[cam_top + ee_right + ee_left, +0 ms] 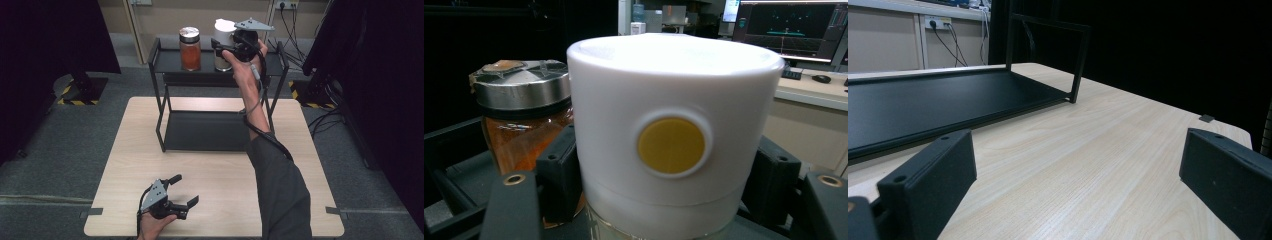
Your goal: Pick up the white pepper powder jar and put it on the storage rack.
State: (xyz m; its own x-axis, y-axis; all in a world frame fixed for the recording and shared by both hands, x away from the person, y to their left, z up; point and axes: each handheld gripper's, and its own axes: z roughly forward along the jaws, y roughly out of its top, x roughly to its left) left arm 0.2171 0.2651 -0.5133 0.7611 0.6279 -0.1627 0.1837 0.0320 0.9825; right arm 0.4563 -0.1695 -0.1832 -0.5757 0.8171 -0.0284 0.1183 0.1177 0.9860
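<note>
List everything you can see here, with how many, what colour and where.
white jar: one, white lid with a yellow dot, top shelf, right of the orange jar, between the right tool's jaws
orange jar: one, orange contents, silver lid, top shelf, left
rack: one, black, two shelves, far half of the table
table: one, light wood
tape marks: two, grey, near table corners
right tool: one, black, grey plate on top, shut on the white jar
left tool: one, black, open, over the near left of the table
</note>
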